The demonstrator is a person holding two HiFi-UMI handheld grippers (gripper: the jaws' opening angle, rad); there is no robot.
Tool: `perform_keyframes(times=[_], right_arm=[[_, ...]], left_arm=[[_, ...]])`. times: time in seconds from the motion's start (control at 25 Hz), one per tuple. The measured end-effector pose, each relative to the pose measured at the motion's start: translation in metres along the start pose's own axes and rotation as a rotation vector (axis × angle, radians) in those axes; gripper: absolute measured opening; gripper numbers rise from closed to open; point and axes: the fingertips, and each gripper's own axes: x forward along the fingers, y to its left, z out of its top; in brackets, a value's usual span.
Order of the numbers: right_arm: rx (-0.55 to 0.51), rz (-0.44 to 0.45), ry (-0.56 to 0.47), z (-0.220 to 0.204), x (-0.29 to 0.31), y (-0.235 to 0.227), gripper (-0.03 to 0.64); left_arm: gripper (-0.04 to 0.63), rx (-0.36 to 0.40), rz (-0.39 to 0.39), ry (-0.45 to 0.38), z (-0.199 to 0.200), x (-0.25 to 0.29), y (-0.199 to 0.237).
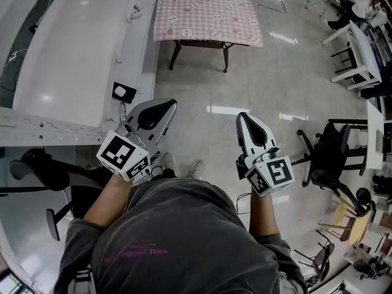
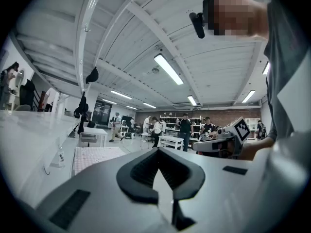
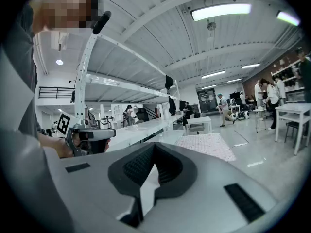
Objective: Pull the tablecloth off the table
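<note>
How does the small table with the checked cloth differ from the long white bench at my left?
The small table wears a pink checked tablecloth; the long white bench is uncovered. The table is short, on dark legs, straight ahead; the bench stretches along the left. Both tops are flat.

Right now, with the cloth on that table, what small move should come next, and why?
Probably a step forward toward the table. The tablecloth lies spread over it, well out of reach, while the left tongs and right tongs are held far back from it, both shut and empty. They would likely need opening once they are near the cloth's edge.
</note>
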Motion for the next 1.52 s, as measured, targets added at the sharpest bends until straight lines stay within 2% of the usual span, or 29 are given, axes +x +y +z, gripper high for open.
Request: perform_keyframes(times=[1.4,1.52], right_arm=[[0.011,0.014,0.014,-0.0025,0.0022,-0.0011,-0.006],[0.008,0.014,0.014,-0.0017,0.0015,-0.0024,-0.006]], left_arm=[[-0.006,0.040,0.000,0.022,-0.0063,0.0044,-0.0072],[0.009,0.037,-0.008,0.021,-0.0058,0.0056,-0.0094]])
